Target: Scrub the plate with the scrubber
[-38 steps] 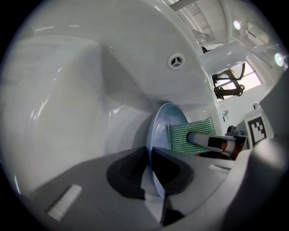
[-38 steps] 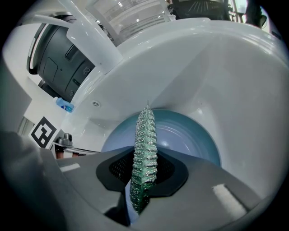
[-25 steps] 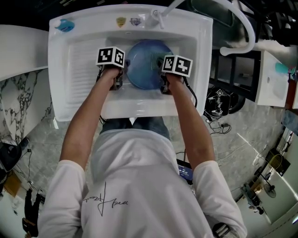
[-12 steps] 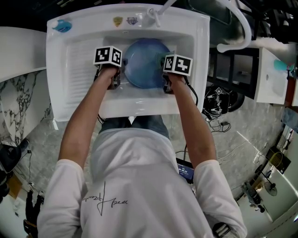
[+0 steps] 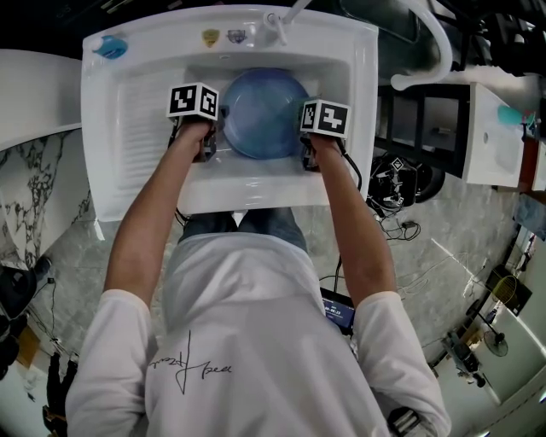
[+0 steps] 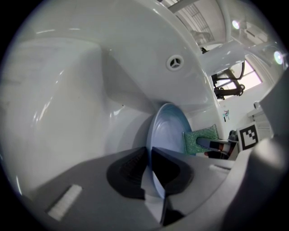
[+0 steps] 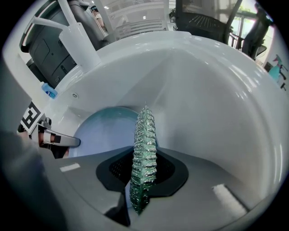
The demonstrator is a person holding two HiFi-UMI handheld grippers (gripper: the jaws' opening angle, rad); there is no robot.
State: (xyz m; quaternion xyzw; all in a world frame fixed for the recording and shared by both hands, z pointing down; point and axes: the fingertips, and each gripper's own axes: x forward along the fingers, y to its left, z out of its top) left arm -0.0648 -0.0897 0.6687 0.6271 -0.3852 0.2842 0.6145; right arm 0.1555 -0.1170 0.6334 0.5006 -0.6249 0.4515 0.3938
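White sink [image 5: 128, 128] on a white bench, grey marble floor underneath, tap [image 5: 281, 26] at the back edge. That's the whole stage from where I'm driving.

The blue plate [image 5: 260, 115] sits in the basin between the two grippers. The left gripper [image 6: 149, 168] has its jaws pinched on the plate's near-left rim, so it's acting as the clamp. The right gripper [image 7: 144, 170] has its jaws closed on the green scrubber [image 7: 145, 135], which stands edge-on between the pads and hangs over the plate's right side. From the left gripper view the scrubber looks like it's right at the plate's face, but I honestly can't tell whether it's pressing or just hovering.

My read is that we're mid-scrub, working the right part of the dish. The next move probably wants the scrubber laid flatter on the face and swept across toward the middle, with the left jaws holding firm so the plate doesn't skate around the basin.

Count: one plate, one scrubber, two grippers, one sink, one tap. There's also one small blue thing [image 5: 111, 47] on the sink's back-left corner.
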